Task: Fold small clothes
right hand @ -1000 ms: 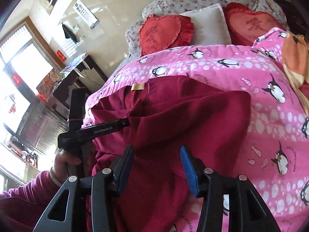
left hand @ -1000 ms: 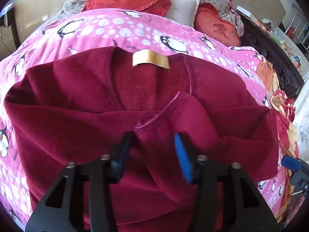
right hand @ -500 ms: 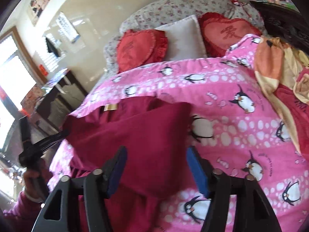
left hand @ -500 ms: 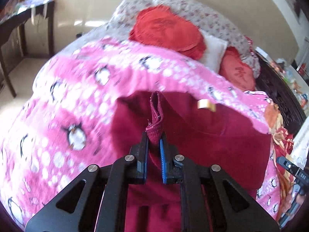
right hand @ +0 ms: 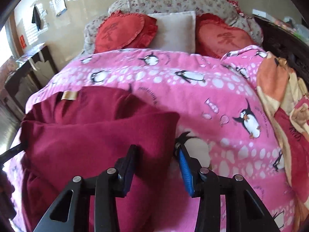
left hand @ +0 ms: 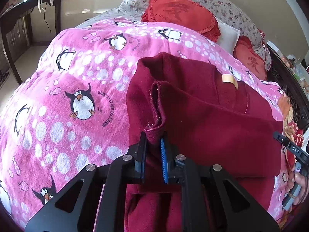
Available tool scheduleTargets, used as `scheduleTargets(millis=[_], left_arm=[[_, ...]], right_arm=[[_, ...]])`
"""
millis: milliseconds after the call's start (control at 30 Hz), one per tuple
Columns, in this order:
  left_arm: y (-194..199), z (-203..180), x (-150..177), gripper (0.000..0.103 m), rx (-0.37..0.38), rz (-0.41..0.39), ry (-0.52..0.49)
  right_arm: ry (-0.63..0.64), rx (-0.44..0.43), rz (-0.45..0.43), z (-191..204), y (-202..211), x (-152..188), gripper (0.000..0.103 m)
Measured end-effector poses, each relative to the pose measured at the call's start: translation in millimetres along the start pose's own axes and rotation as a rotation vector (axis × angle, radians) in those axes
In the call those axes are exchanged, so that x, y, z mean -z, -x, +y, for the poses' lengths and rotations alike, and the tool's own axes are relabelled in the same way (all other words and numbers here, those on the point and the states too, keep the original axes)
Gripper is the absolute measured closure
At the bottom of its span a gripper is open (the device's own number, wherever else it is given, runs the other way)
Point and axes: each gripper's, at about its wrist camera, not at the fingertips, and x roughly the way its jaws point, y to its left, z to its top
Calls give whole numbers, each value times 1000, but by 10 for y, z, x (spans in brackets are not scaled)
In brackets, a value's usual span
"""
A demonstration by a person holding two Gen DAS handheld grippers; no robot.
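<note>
A maroon fleece garment [left hand: 212,125] with a tan neck label [left hand: 228,79] lies partly folded on the pink penguin blanket [left hand: 77,77]. My left gripper [left hand: 153,137] pinches a hemmed cuff of it, which stands up as a ridge between the pads; the jaws are opening slightly. In the right wrist view the garment [right hand: 96,135] shows a folded layer on top, its label [right hand: 69,95] at the far left. My right gripper [right hand: 156,152] straddles the garment's right edge. Its jaws are closing, and the pads stand apart from the cloth.
Red heart cushions [right hand: 123,31] and a white pillow [right hand: 173,31] sit at the head of the bed. An orange and red blanket [right hand: 274,81] is bunched at the right. A dark wooden table [left hand: 23,9] stands left of the bed, dark carved furniture [left hand: 293,100] to its right.
My left gripper shut on the cuff and drew it to the garment's left side. My right gripper left the garment's middle, widened, then narrowed at its right edge.
</note>
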Motion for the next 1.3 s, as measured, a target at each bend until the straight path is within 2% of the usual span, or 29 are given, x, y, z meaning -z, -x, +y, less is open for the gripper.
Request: scheduleTargets(millis=[67,167,200,300,433,567,667,733,900,1133,1300], left_arm=[[22,37,-5,80,-1,7,15],[136,114,2,58,-8,-1,30],[177,141,12,56,-7,-3,35],[250,191,65,56,-11,7,24],[321,217,214,56,-25,35,1],[371,208,393,56,-28,73,-17],[425,201,512,56,-37,101,-25],[494,201,589,56,-46,102,-32],[656,148,796,56,-85,105,-73],[851,51,1072,56,-83,122,-101],[969,13,1226,55,-61,134,-106]], right_arm=[[-16,0,-2,-21,34,-10,62],[-49,-14,-11,-31,263,24,62],[-41,-26,-16,-15,354,59,62],[13,-78,-4,144,530,205,61],[74,-110,60,334,514,460,61],[100,-27,119,355,226,588,61],[77,-3,121,292,183,588,61],[40,-20,106,252,310,587,60],[-16,-127,93,161,722,754,54],[-43,-198,167,170,1093,1227,54],[-76,-220,185,159,1248,1582,54]])
